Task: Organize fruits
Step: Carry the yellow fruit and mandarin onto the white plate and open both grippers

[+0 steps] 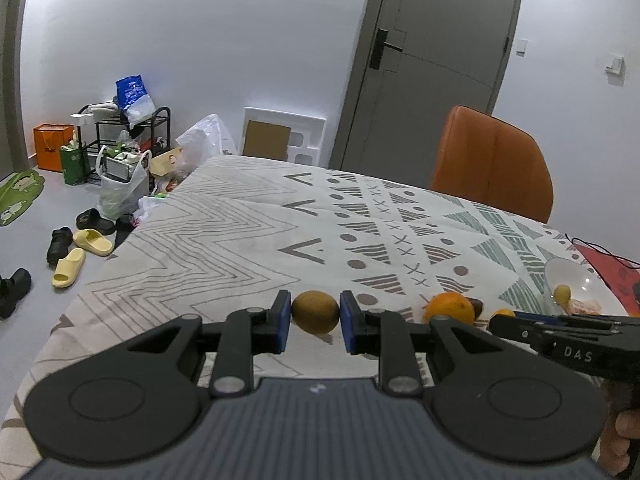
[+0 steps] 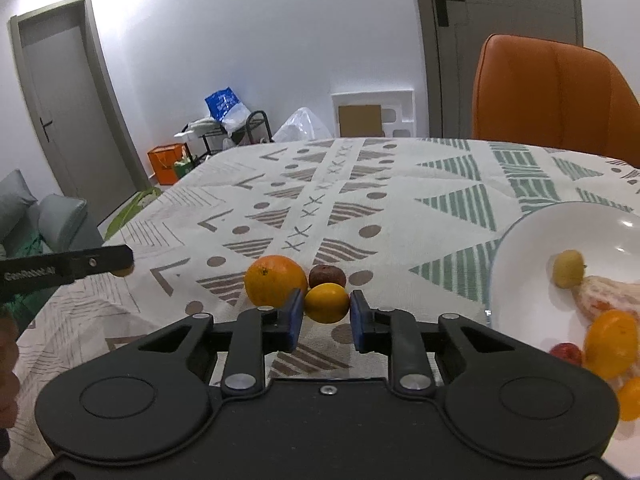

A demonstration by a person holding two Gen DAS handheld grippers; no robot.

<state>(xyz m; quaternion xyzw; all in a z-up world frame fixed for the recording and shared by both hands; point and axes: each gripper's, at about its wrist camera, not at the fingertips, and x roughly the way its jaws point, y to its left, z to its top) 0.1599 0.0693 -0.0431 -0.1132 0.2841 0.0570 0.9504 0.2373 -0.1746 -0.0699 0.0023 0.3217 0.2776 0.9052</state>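
Both tongs closed on fruit: left gripper [image 1: 315,317] pinching kiwi [image 1: 315,312], right gripper [image 2: 325,313] pinching kumquat [image 2: 326,302]. Orange [image 2: 275,286] touching right's inner finger; lifting may roll it.

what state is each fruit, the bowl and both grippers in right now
left gripper: shut on the kiwi
kiwi: clamped between the blue pads
right gripper: shut on the small yellow citrus
small yellow citrus: between the pads
big orange: loose on the tablecloth
dark red fruit: loose on the tablecloth, beside the big orange
white bowl: upright, holding several fruits
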